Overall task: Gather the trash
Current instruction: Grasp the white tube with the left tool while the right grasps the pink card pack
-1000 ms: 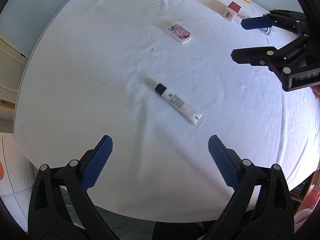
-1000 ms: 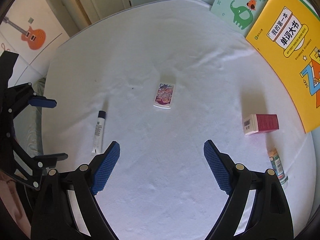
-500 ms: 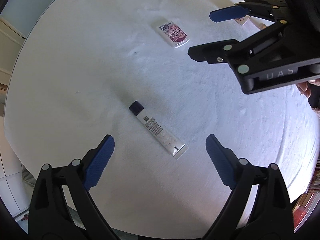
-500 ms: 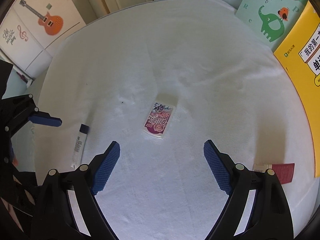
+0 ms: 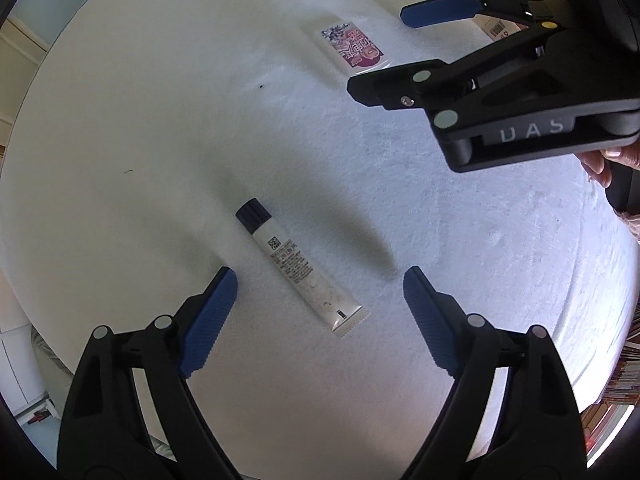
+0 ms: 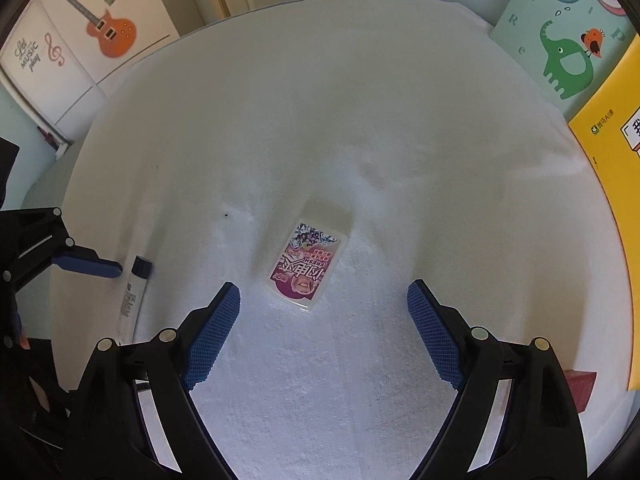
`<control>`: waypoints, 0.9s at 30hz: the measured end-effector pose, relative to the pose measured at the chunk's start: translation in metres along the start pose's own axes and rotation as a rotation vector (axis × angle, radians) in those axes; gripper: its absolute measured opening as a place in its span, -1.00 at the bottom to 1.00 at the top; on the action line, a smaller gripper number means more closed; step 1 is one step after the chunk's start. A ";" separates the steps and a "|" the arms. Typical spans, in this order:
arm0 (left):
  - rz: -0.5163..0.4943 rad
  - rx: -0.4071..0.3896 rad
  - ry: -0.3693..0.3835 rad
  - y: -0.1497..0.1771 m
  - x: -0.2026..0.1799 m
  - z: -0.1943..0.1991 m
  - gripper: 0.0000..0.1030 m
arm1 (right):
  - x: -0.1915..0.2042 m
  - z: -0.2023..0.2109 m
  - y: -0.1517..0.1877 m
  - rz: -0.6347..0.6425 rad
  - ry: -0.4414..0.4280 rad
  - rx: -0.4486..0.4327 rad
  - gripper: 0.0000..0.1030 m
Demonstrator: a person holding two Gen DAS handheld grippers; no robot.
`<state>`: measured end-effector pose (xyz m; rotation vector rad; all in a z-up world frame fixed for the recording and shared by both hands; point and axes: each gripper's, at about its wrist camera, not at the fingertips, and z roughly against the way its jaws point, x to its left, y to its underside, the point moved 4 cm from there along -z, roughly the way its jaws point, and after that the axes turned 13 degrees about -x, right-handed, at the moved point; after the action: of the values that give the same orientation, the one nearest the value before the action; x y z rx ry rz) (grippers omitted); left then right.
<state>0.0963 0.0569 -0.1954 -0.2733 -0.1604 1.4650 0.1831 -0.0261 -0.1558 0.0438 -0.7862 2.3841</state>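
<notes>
A white tube with a dark cap [image 5: 298,267] lies on the white cloth, its crimped end between the fingertips of my open, empty left gripper [image 5: 320,280]. The tube also shows in the right wrist view [image 6: 132,294]. A flat purple and white packet [image 6: 307,267] lies just ahead of my open, empty right gripper [image 6: 323,296]. The packet shows in the left wrist view [image 5: 352,46], and the right gripper [image 5: 396,46] hovers beside it. The left gripper's finger [image 6: 86,263] shows at the left of the right wrist view.
A dark red box [image 6: 580,390] lies at the right behind my right finger; its barcode end [image 5: 500,30] shows in the left wrist view. A yellow book [image 6: 612,208] and an elephant book [image 6: 560,28] lie at the far right. The white cloth [image 6: 360,120] covers the table.
Both grippers have moved forward and down. The tube now sits between my left fingers, and the packet lies close ahead of my right gripper. Both stay open.
</notes>
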 end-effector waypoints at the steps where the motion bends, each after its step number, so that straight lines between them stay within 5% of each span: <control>1: -0.006 -0.002 -0.003 0.001 0.000 0.000 0.60 | 0.000 -0.001 0.000 0.004 0.001 -0.003 0.64; 5: -0.019 -0.015 -0.014 0.003 -0.004 0.001 0.56 | 0.006 -0.004 0.001 0.058 0.030 -0.007 0.62; 11: 0.000 -0.044 -0.053 0.016 0.008 0.017 0.26 | 0.011 -0.002 0.001 0.074 0.048 -0.040 0.30; 14: -0.016 -0.064 -0.054 0.023 0.020 0.027 -0.08 | 0.014 0.001 0.000 0.079 0.036 -0.042 -0.23; 15: -0.020 -0.067 -0.050 0.026 0.018 0.032 -0.37 | 0.014 0.002 -0.001 0.078 0.032 -0.035 -0.38; 16: -0.022 -0.064 -0.042 0.027 0.020 0.034 -0.66 | 0.014 0.003 0.000 0.077 0.029 -0.026 -0.38; 17: -0.019 -0.059 -0.033 0.028 0.023 0.035 -0.73 | 0.016 0.003 0.002 0.075 0.027 -0.022 -0.39; 27: -0.014 -0.044 0.015 0.043 0.035 0.058 -0.73 | 0.010 0.018 0.003 0.030 0.048 -0.017 -0.39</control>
<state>0.0426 0.1001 -0.1542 -0.3190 -0.1822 1.4469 0.1709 -0.0323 -0.1408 -0.0318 -0.7902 2.3974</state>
